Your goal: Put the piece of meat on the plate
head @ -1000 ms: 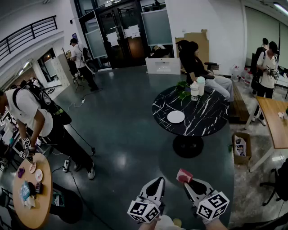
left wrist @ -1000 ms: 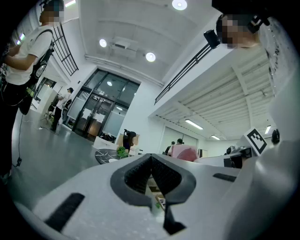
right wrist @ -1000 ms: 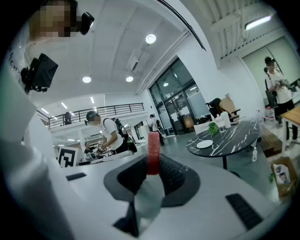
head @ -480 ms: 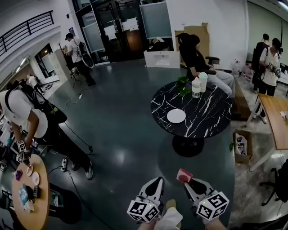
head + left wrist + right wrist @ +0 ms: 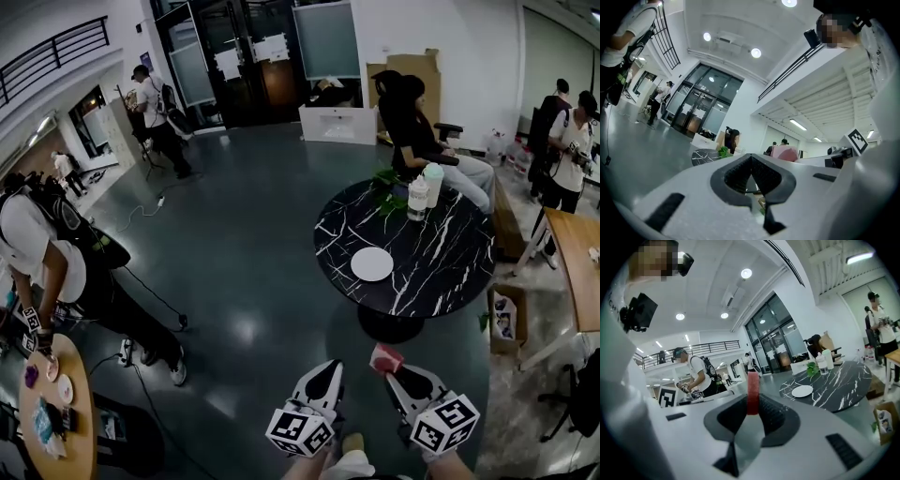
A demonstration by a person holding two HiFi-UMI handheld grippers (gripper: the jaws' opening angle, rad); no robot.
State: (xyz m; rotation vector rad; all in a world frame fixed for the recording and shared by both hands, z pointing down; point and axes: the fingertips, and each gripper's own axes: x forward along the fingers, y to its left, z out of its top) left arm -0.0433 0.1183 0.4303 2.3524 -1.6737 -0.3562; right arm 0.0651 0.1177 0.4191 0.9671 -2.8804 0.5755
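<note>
Nearer than a second ago, the black marble table (image 5: 441,253) sits at one o'clock from both tongs. The right tongs (image 5: 392,367) are clamped on the piece of meat (image 5: 385,357), which stands edge-up at their tips; the left tongs (image 5: 328,370) are closed together and empty. The white plate (image 5: 372,263) lies bare at twelve o'clock, well apart from the meat. Pickup looks done; reaching the table and setting the meat down remain.

The left gripper (image 5: 751,158) has its jaws together, with nothing inside. The pink piece of meat (image 5: 783,153) shows on its right.
</note>
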